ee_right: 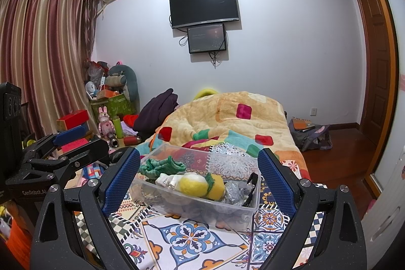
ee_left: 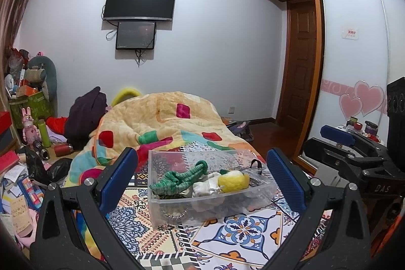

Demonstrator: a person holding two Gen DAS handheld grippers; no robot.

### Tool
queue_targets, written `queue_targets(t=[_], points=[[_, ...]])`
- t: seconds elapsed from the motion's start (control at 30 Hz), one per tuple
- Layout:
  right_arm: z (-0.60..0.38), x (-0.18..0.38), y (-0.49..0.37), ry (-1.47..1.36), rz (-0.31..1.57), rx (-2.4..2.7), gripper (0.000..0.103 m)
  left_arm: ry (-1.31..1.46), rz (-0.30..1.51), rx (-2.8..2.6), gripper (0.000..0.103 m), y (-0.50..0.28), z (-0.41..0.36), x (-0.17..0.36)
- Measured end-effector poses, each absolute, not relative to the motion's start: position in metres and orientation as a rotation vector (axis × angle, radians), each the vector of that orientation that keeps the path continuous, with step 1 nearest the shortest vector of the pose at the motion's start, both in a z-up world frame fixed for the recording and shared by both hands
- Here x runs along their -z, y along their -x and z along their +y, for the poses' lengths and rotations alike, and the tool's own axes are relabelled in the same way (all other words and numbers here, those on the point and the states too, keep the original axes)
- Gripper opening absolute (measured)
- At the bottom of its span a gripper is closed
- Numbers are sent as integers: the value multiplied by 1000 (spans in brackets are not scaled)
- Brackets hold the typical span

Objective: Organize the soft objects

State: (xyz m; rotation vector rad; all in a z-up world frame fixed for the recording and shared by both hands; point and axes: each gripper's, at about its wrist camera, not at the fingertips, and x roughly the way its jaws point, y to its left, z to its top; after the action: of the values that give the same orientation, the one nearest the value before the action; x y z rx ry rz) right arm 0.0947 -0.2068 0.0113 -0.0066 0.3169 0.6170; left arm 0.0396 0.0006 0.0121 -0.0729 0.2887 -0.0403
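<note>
A clear plastic bin (ee_left: 177,209) (ee_right: 202,213) sits on the patterned bed sheet. It holds a green knitted piece (ee_left: 181,179) (ee_right: 162,165), a yellow soft ball toy (ee_left: 233,181) (ee_right: 201,185), a white soft item (ee_left: 205,187) (ee_right: 167,180) and a crinkled clear bag (ee_right: 234,190). My left gripper (ee_left: 202,181) is open and empty, its blue pads either side of the bin. My right gripper (ee_right: 200,176) is open and empty, also framing the bin. Each gripper shows at the edge of the other's view.
A colourful patchwork quilt (ee_left: 162,123) (ee_right: 227,118) is heaped on the bed behind the bin. Clutter, boxes and toys (ee_left: 30,123) (ee_right: 106,113) fill the floor at left. A bag (ee_right: 311,136) lies on the wooden floor at right, by the wardrobe (ee_left: 354,42).
</note>
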Motion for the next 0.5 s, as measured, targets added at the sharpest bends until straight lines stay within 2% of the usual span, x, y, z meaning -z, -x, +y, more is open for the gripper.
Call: queue_targets(t=[0.5], points=[[-207, -11, -95, 7, 317, -617, 93, 71, 298, 48, 103, -40, -1, -11]])
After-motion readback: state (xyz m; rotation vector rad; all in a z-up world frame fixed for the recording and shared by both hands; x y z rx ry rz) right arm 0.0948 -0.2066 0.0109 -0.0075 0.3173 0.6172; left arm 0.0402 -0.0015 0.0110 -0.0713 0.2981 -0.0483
